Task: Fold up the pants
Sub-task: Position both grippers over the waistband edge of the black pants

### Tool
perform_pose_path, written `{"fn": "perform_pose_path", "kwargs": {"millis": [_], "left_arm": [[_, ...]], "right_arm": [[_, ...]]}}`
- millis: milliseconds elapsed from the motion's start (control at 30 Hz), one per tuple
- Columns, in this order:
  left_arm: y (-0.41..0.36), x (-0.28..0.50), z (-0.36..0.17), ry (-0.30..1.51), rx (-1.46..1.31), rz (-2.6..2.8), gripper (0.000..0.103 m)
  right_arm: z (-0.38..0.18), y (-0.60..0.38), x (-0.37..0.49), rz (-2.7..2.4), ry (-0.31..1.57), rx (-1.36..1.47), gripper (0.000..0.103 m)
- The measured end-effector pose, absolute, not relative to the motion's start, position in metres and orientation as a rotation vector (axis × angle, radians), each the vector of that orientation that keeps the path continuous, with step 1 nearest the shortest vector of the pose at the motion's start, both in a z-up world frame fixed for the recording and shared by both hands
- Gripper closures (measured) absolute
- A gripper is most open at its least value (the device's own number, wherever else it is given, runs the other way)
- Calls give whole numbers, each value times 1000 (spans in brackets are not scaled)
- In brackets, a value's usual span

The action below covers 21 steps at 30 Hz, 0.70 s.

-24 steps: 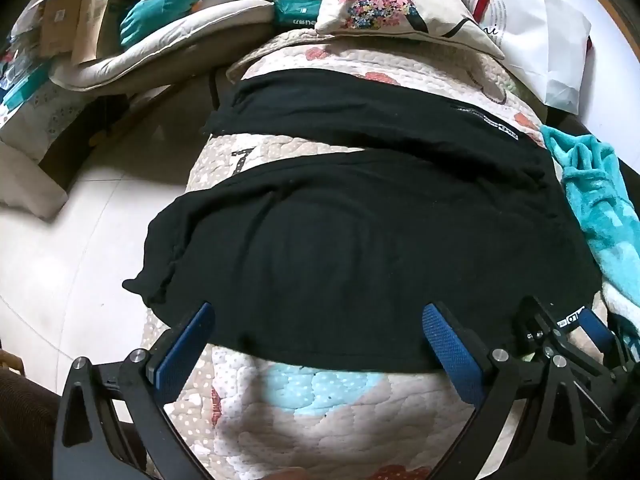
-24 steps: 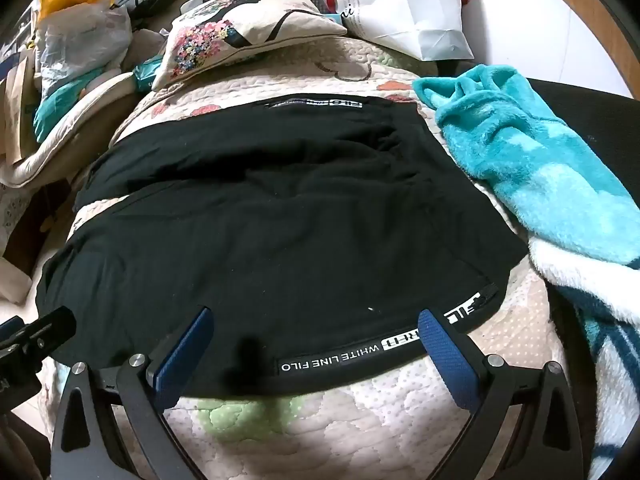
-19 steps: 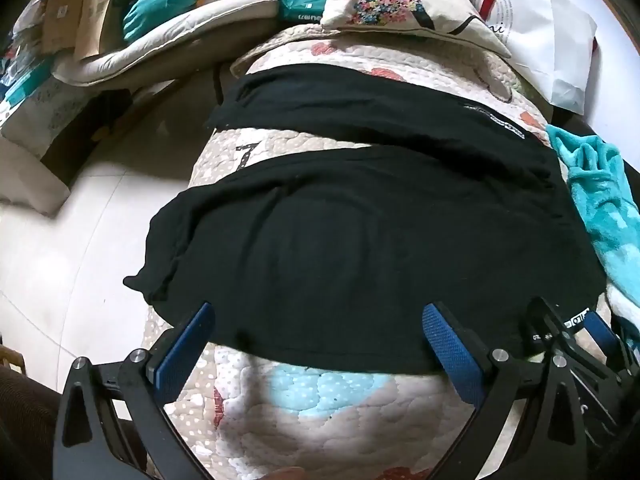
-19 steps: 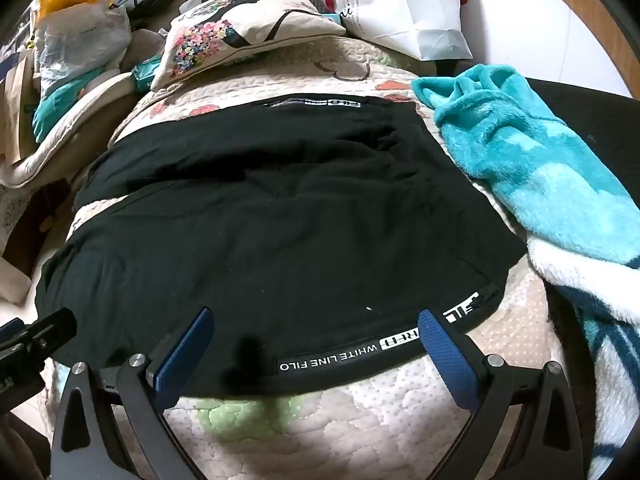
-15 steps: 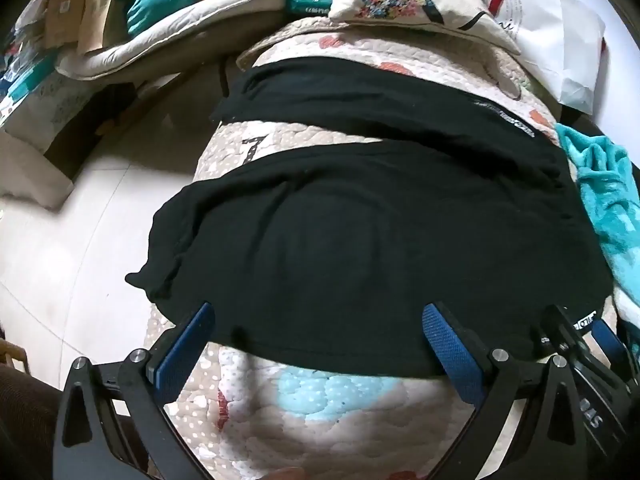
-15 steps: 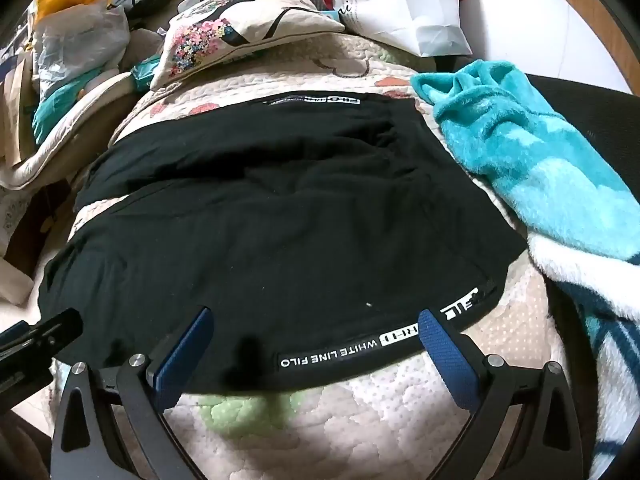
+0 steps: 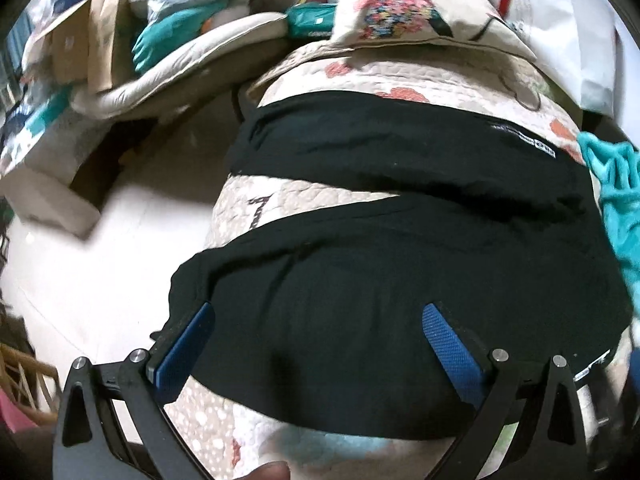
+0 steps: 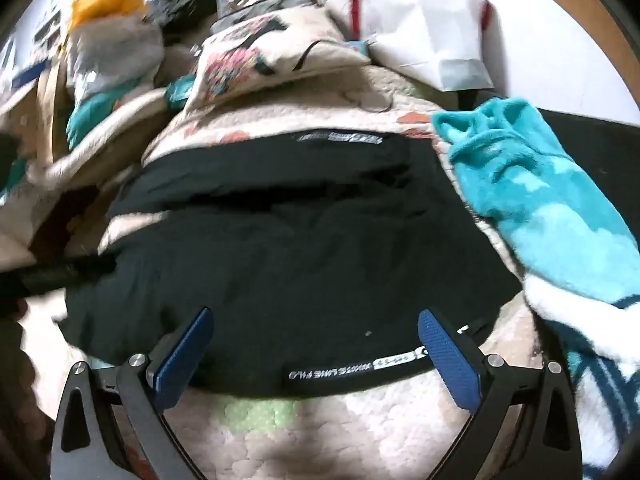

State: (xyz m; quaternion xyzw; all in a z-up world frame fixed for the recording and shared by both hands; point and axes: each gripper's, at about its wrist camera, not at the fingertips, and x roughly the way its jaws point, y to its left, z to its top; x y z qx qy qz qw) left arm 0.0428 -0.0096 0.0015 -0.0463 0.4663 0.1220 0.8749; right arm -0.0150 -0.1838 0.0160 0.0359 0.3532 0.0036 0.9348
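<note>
Black cotton pants spread flat across quilted cream bed cover, hem along near edge; left gripper and right gripper spread wide, empty, poised over hem; judged pre-grasp step; next: descend, pinch near hem, fold toward far edge.

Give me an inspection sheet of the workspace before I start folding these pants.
Surface: quilted bed cover, patterned, bare strip nearest the cameras.
Job's things: black pants spread flat, both legs running to the left, not yet folded.
Clutter: teal blanket right of the pants; floral pillow and white bag beyond them.
Grippers: left hand-held gripper and right hand-held gripper both open over the near edge, holding nothing.
Cables: nothing seen.
Surroundings: pale floor and piled bags to the left.
</note>
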Motion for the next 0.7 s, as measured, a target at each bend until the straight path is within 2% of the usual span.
{"fn": "perform_pose_path", "kwargs": {"millis": [333, 467, 700], "left_arm": [[-15, 34, -24, 954, -7, 204, 0], [-6, 36, -43, 1031, -67, 169, 0], [4, 26, -53, 1061, -165, 133, 0]], "right_arm": [[16, -189, -17, -53, 698, 88, 0], [5, -193, -11, -68, 726, 113, 0], [-2, -185, -12, -86, 708, 46, 0]]}}
